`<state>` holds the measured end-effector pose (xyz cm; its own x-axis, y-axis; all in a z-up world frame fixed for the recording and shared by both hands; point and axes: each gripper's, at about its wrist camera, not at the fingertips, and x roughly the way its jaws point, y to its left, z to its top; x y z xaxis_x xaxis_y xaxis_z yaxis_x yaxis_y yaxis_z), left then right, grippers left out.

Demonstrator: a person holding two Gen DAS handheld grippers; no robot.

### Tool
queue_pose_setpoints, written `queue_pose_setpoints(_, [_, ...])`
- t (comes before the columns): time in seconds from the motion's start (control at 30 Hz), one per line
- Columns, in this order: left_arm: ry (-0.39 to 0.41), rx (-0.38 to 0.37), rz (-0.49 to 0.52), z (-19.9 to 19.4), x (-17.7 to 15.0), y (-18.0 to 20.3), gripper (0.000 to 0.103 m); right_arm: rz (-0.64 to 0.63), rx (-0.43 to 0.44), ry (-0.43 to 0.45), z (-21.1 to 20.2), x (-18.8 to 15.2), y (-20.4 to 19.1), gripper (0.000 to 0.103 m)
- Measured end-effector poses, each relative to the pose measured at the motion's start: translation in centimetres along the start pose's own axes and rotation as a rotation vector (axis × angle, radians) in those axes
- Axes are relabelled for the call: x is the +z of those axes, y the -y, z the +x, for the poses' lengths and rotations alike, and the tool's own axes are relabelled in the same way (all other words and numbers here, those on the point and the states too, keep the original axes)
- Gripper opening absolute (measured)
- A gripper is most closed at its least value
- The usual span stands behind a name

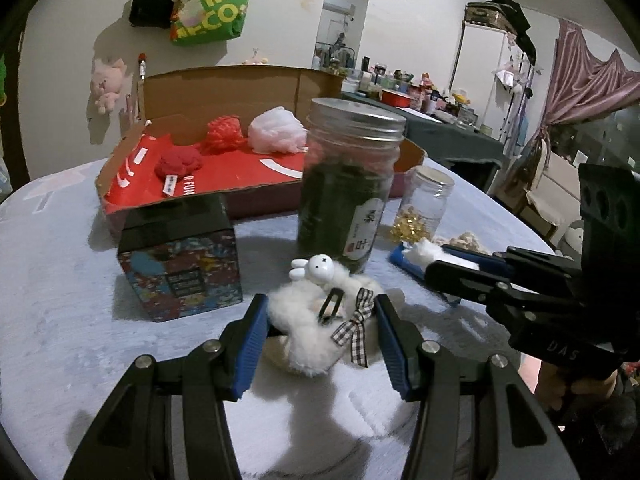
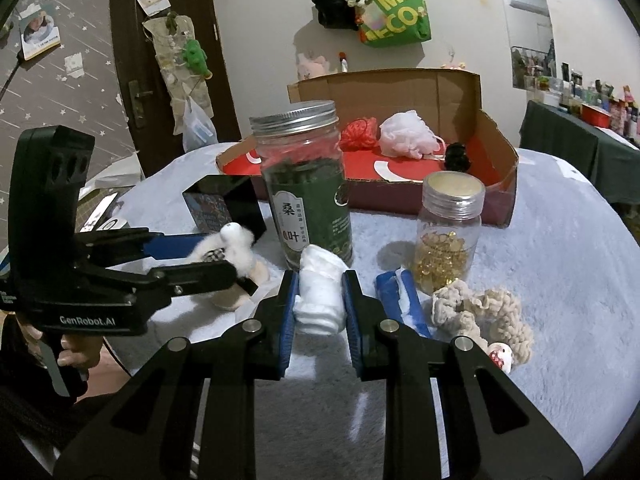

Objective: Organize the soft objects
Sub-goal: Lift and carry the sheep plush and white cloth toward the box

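A white fluffy rabbit toy (image 1: 308, 332) with a checked bow sits between the blue pads of my left gripper (image 1: 320, 300), which is shut on it; the right wrist view shows it (image 2: 236, 248) held just above the cloth. My right gripper (image 2: 322, 280) is shut on a white cotton wad (image 2: 320, 300), seen from the side in the left wrist view (image 1: 420, 250). An open cardboard box (image 1: 280, 168) with a red floor stands at the back. It holds a red knit piece (image 1: 178, 162), a red mesh ball (image 1: 222, 134) and a pale pink pouf (image 1: 276, 130).
A tall jar of green leaves (image 1: 348, 184) and a small jar of gold capsules (image 2: 448, 232) stand in front of the box. A dark patterned box (image 1: 180, 256) is at left. A beige crochet piece (image 2: 480, 312) and a blue packet (image 2: 404, 300) lie on the pale fluffy tablecloth (image 1: 60, 280).
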<state>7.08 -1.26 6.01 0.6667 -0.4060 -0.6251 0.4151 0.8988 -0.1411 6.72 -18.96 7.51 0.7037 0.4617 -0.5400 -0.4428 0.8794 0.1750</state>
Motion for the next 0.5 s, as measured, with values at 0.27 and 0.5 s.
queue_pose_setpoints(0.27, [-0.003, 0.0, 0.002, 0.09, 0.01, 0.03, 0.055, 0.006, 0.015, -0.008, 0.32, 0.12, 0.23, 0.021])
queue_pose_setpoints(0.5, [0.004, 0.016, -0.005, -0.49, -0.19, -0.59, 0.055, 0.006, 0.01, -0.008, 0.29, 0.07, 0.34, 0.021])
